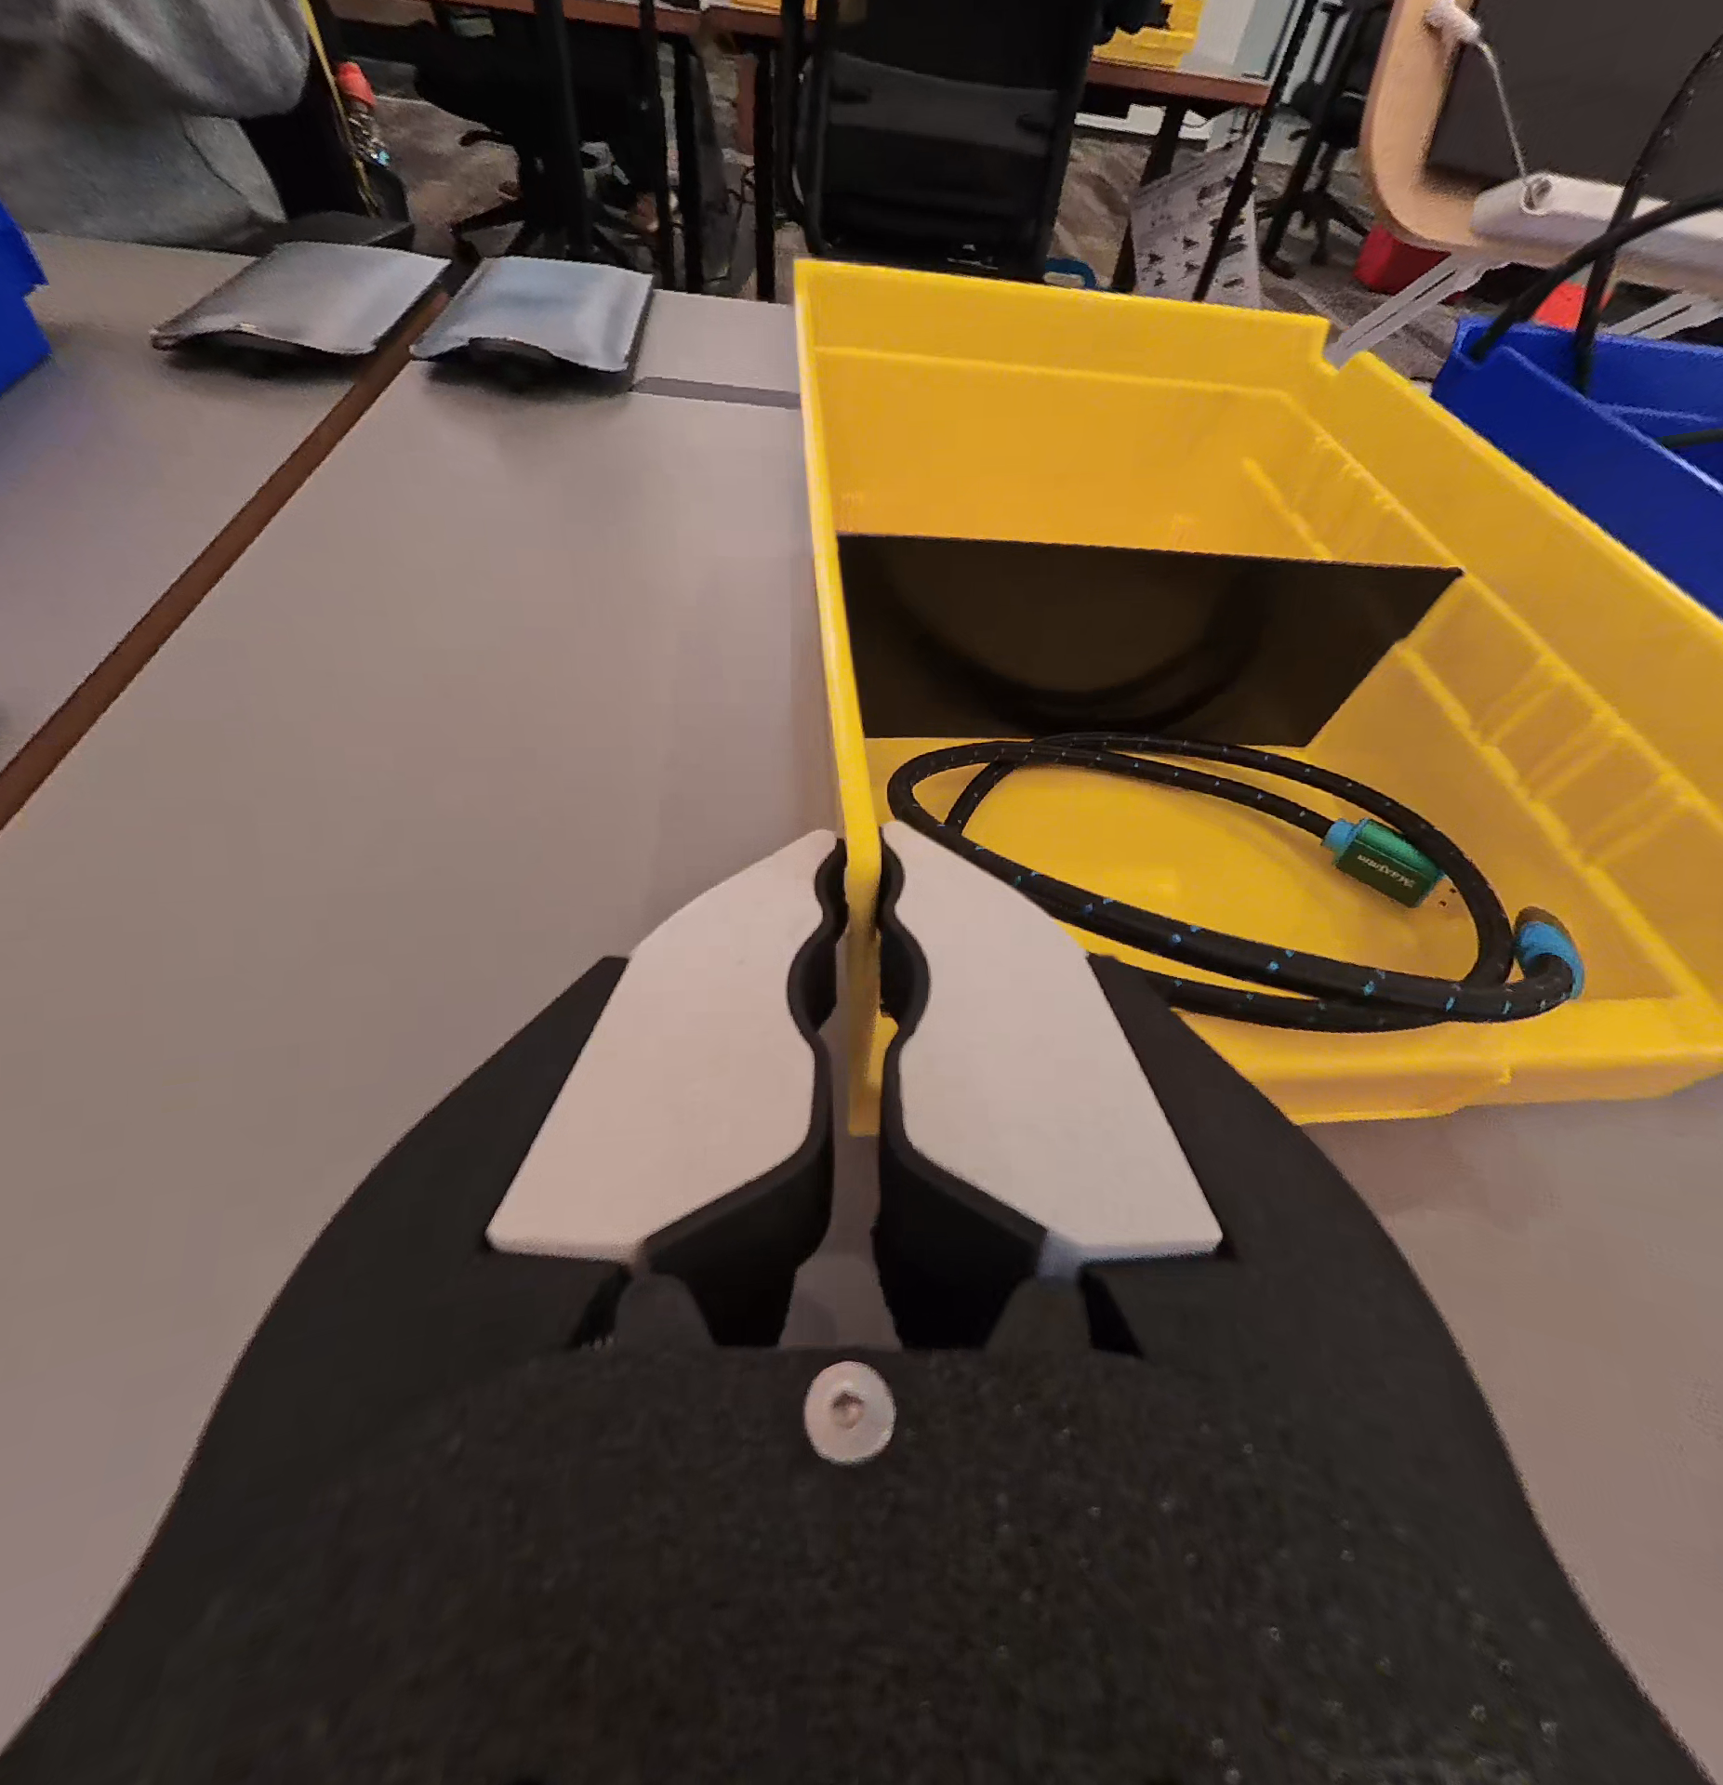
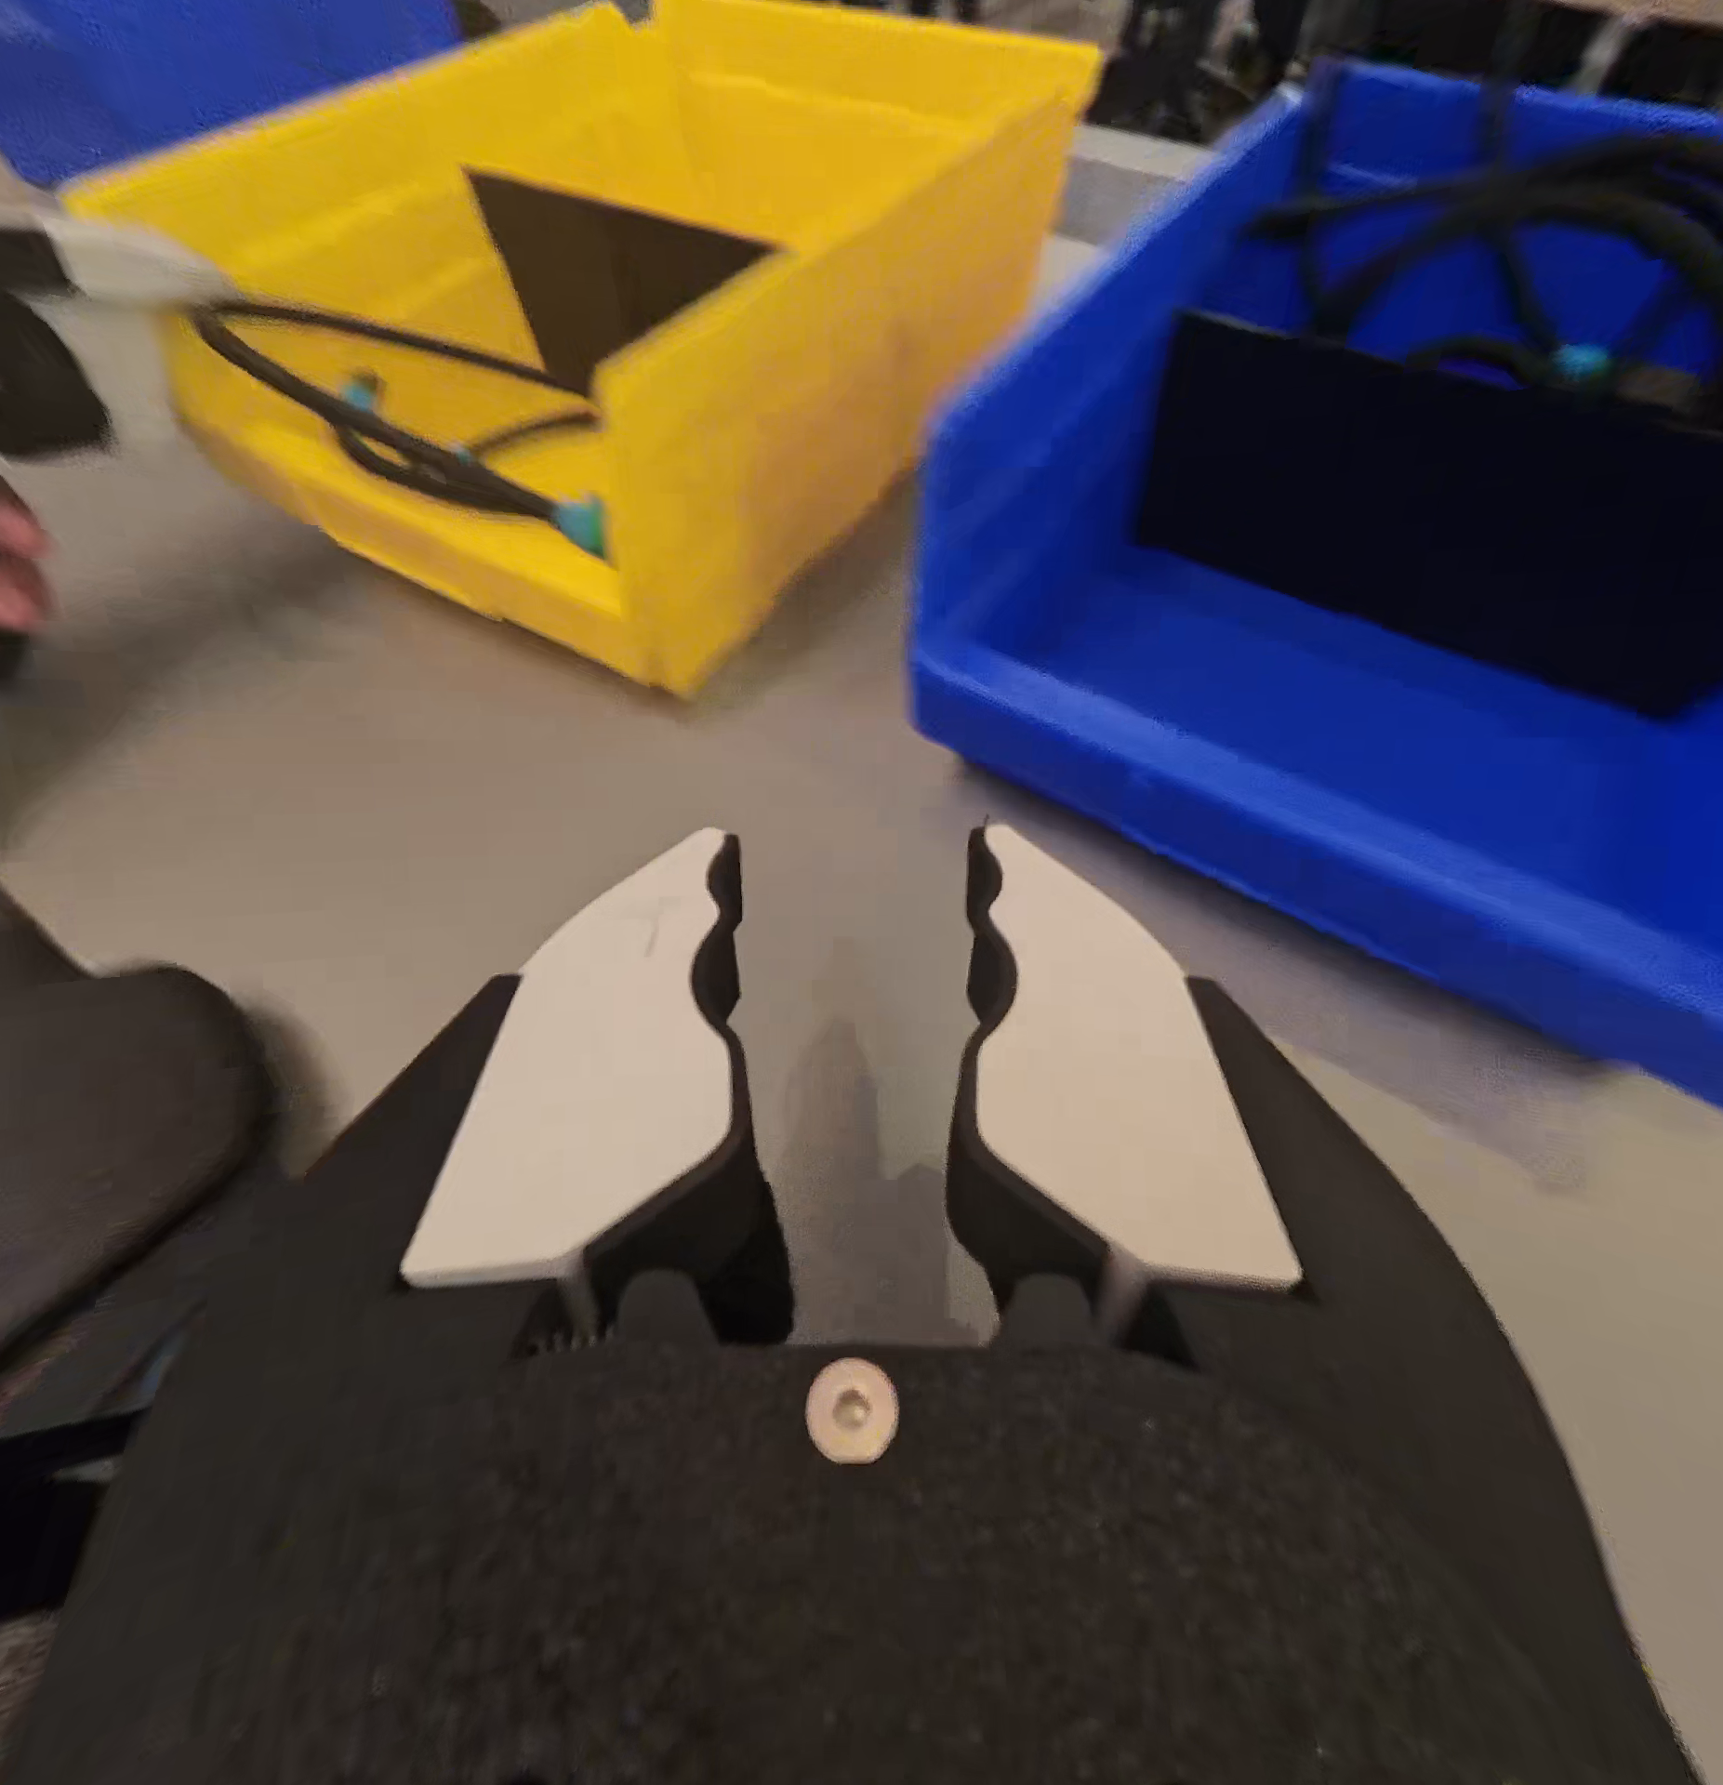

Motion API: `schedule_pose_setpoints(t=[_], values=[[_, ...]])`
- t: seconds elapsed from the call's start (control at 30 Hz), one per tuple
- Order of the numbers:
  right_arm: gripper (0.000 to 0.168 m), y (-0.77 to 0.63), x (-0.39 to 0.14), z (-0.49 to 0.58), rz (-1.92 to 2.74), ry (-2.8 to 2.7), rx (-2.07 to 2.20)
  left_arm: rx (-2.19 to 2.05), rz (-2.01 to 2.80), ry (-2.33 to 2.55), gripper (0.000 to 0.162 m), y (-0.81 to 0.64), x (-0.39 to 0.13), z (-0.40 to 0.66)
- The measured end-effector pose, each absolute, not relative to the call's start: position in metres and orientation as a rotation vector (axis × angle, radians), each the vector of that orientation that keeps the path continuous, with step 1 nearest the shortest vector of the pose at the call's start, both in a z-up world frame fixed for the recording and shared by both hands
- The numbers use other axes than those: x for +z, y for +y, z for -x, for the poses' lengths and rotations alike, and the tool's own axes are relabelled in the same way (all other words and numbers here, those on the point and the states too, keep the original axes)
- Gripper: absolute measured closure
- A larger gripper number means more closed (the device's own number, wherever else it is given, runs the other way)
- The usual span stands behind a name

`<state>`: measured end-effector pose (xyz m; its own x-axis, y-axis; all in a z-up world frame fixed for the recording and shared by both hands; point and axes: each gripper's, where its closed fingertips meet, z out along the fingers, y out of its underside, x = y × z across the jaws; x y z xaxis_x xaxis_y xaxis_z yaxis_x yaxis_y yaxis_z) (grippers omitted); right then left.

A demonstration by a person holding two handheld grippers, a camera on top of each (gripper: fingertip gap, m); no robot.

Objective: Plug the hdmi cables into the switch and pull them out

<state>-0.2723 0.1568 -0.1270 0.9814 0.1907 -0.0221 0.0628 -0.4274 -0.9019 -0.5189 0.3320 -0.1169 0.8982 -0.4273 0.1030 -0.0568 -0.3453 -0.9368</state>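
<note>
A black braided HDMI cable (image 1: 1176, 927) with a green plug (image 1: 1388, 864) lies coiled in the front of a yellow bin (image 1: 1031, 406). My left gripper (image 1: 862, 850) is shut on the bin's near left wall corner, and the yellow wall shows between its fingers. In the blurred right wrist view the same bin (image 2: 790, 435) and cable (image 2: 403, 454) show at the upper left, with the left gripper's pale finger at the bin's corner. My right gripper (image 2: 852, 840) is open and empty above the grey table. No switch is in view.
A black divider (image 1: 1128, 647) crosses the yellow bin. A blue bin (image 2: 1273, 724) with a black divider (image 2: 1417, 522) and more black cables (image 2: 1514, 222) stands to the right. Two dark pouches (image 1: 306, 309) lie at the table's far side. A hand (image 2: 7, 570) shows at the left. About 30 cm separates my left fingertips from my right.
</note>
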Motion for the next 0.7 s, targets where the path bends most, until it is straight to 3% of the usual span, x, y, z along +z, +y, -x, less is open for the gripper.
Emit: schedule_pose_setpoints(t=[0.2, 0.3, 0.33, 0.4, 0.57, 0.7], values=[[0.113, 0.217, -0.115, 0.335, 1.943, -0.123, 0.183, -0.35, 1.944, 0.303, 0.158, 0.283, -0.118, 0.522], [0.142, 0.235, -0.135, 0.33, 2.016, -0.055, 0.11, -0.348, 1.954, 0.325, 0.158, 0.262, -0.118, 0.522], [0.16, 0.237, -0.135, 0.33, 2.021, -0.049, 0.09, -0.366, 1.958, 0.336, 0.156, 0.255, -0.117, 0.52], [0.165, 0.234, -0.134, 0.327, 2.048, -0.026, 0.023, -0.309, 1.968, 0.31, 0.156, 0.245, -0.114, 0.524], [0.165, 0.233, -0.099, 0.353, 1.973, -0.057, 0.154, -0.131, 1.858, 0.22, 0.158, 0.234, -0.051, 0.545], [0.165, 0.232, -0.028, 0.339, 1.807, -0.077, 0.121, -0.051, 1.731, 0.212, 0.159, 0.229, 0.01, 0.529]])
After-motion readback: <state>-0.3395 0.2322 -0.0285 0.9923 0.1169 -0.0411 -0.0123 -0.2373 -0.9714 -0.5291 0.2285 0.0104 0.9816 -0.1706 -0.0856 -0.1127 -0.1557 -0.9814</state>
